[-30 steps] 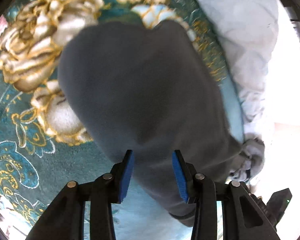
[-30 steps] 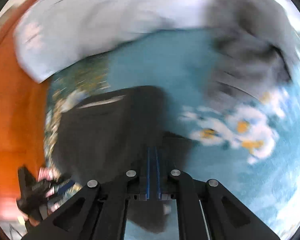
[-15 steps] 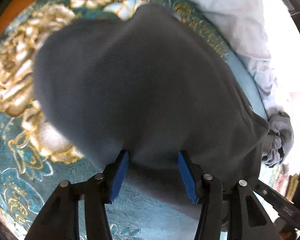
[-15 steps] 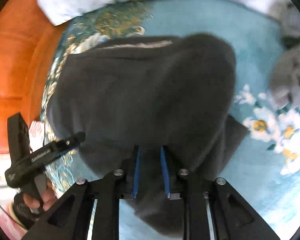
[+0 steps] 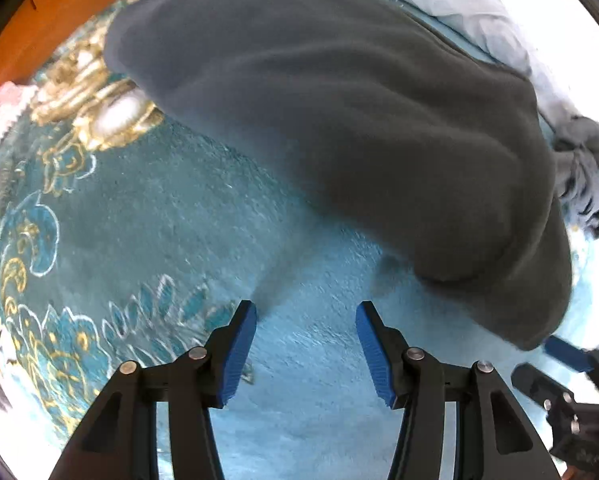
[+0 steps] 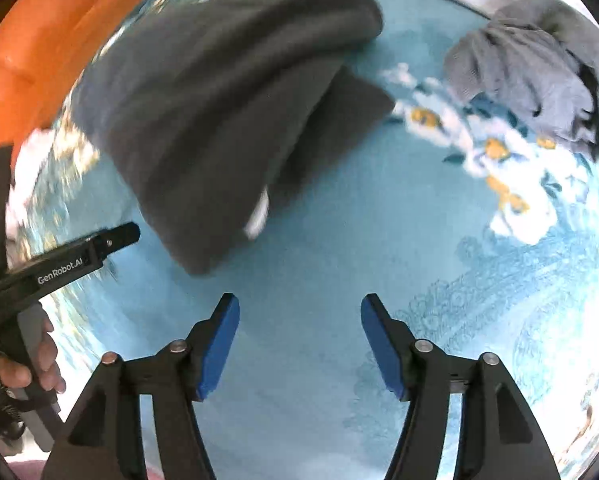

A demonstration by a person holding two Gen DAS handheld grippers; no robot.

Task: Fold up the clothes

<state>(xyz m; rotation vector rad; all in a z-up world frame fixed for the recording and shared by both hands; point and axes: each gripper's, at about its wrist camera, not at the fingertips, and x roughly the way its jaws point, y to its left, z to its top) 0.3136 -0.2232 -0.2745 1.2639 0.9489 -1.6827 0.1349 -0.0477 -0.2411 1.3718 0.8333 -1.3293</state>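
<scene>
A dark grey garment (image 5: 339, 120) lies folded over on the teal flowered carpet (image 5: 159, 220). My left gripper (image 5: 305, 312) hangs open just short of its near edge, with only carpet between the blue pads. In the right wrist view the same garment (image 6: 219, 100) lies up and to the left. The jaws of my right gripper (image 6: 299, 308) are opening over bare carpet, with nothing between them. Each gripper shows in the other's view: the right gripper (image 5: 555, 368) at the garment's lower corner, and the left gripper's finger (image 6: 79, 256), held by a hand (image 6: 39, 364).
A crumpled light grey garment (image 6: 531, 72) lies on the carpet to the right of the dark one. A pale blue garment (image 5: 459, 0) is spread along the far side. An orange wooden floor (image 6: 31, 48) borders the carpet on the left.
Both grippers have let go of the dark garment and drawn back from it. The right jaws went from shut to wide apart. The garment now lies on the carpet ahead of them.
</scene>
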